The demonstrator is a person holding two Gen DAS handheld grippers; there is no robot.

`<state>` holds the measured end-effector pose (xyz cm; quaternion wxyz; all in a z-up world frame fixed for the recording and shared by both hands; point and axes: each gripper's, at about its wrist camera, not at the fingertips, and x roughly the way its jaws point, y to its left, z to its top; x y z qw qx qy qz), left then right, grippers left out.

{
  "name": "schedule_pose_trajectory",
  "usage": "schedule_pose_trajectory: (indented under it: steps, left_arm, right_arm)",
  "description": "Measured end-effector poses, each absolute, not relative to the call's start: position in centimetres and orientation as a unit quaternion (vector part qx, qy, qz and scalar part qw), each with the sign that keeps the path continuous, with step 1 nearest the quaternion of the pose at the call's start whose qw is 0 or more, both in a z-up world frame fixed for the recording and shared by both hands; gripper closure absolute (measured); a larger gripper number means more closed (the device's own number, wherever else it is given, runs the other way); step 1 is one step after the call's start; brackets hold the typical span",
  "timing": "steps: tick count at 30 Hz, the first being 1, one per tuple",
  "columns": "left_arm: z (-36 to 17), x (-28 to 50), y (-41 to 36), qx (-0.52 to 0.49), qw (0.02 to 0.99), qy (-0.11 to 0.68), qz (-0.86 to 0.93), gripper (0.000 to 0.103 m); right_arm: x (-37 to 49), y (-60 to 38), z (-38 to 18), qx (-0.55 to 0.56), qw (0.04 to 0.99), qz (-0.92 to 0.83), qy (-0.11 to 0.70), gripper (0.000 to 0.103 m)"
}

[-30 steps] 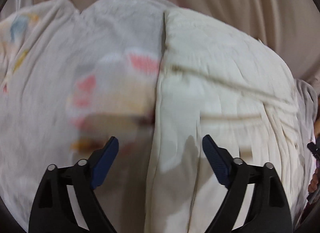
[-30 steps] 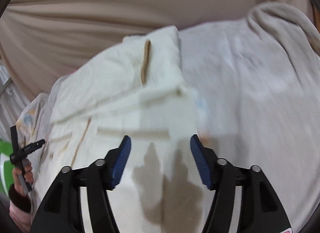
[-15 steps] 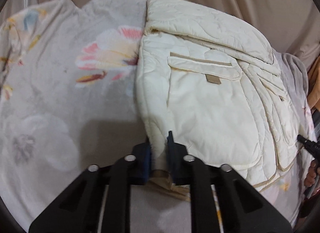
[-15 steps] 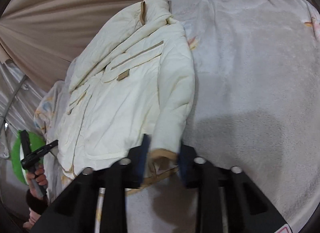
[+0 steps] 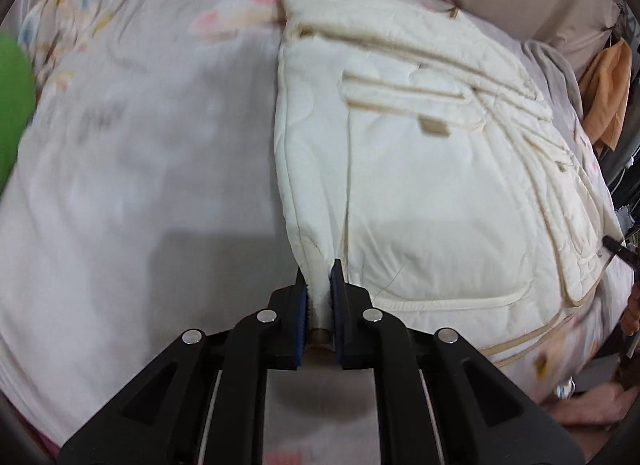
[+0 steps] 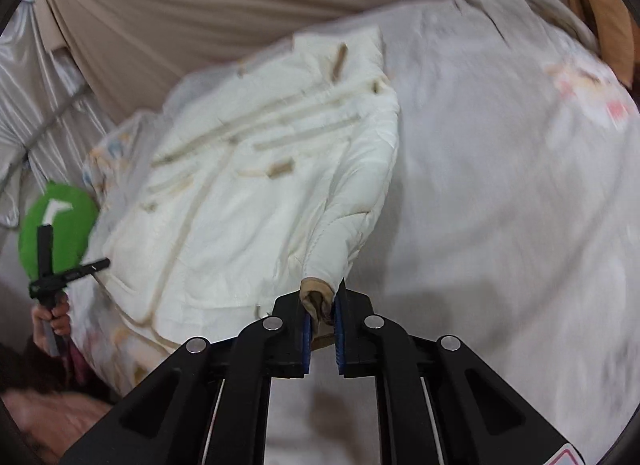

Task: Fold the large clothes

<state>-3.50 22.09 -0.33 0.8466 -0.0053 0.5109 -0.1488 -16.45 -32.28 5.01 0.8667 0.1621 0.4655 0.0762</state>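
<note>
The cream padded jacket lies spread on the floral blanket of the bed, and since each grip takes only a narrow bit of sleeve end, I judge a sharp tug could slip a cuff free or drag the whole jacket askew. The left tool is clenched nearly closed on one sleeve end; the right tool pinches the tan cuff of the other sleeve

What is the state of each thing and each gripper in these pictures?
Cream quilted jacket: lying on the blanket, both sleeve ends lifted.
Left gripper: shut on left sleeve end.
Right gripper: shut on tan sleeve cuff.
Pale floral fleece blanket: spread flat under the jacket.
</note>
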Motion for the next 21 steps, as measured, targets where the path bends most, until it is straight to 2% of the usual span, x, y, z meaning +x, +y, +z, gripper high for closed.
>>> schedule_pose_trajectory:
  steps: [3, 7, 8, 9, 10, 11, 12, 13, 15, 17, 21]
  left_arm:
    - [-0.3, -5.9, 22.4, 0.014, 0.850, 0.507, -0.146, 0.091]
    - [4.5, -5.3, 23.3, -0.004, 0.865, 0.477, -0.158, 0.086]
    - [6.0, -5.0, 23.3, -0.009, 0.872, 0.462, -0.162, 0.083]
    - [7.7, -4.5, 23.2, -0.010, 0.884, 0.438, -0.163, 0.073]
    - [9.9, -3.6, 22.7, -0.007, 0.900, 0.405, -0.159, 0.065]
    - [11.5, -2.8, 22.2, -0.004, 0.911, 0.380, -0.157, 0.053]
    - [13.1, -1.7, 21.5, -0.004, 0.921, 0.356, -0.160, 0.048]
    - [13.9, -0.7, 20.8, -0.002, 0.926, 0.340, -0.165, 0.048]
    - [15.0, 3.3, 18.5, 0.002, 0.933, 0.322, -0.161, 0.045]
    - [14.5, 8.4, 16.1, -0.007, 0.930, 0.329, -0.165, 0.045]
    - [10.3, 16.9, 12.9, -0.026, 0.917, 0.376, -0.130, 0.046]
  right_arm:
    - [-19.6, -32.2, 1.6, 0.158, 0.838, 0.068, 0.518, 0.094]
    - [-20.3, -32.3, 3.6, 0.118, 0.848, 0.065, 0.513, 0.085]
    - [-19.9, -32.4, 5.1, 0.101, 0.859, 0.057, 0.499, 0.081]
    - [-19.4, -32.5, 6.8, 0.085, 0.872, 0.051, 0.479, 0.079]
    - [-18.7, -32.7, 8.8, 0.070, 0.890, 0.040, 0.449, 0.072]
    - [-17.9, -32.8, 10.4, 0.065, 0.904, 0.032, 0.422, 0.054]
    - [-16.8, -33.1, 12.2, 0.068, 0.917, 0.031, 0.391, 0.045]
    - [-15.6, -33.3, 13.5, 0.075, 0.928, 0.035, 0.362, 0.035]
    - [-11.4, -33.5, 15.3, 0.094, 0.942, 0.060, 0.317, 0.034]
    - [-6.0, -33.6, 14.7, 0.125, 0.937, 0.095, 0.312, 0.031]
    - [4.2, -33.3, 10.1, 0.184, 0.909, 0.068, 0.369, 0.031]
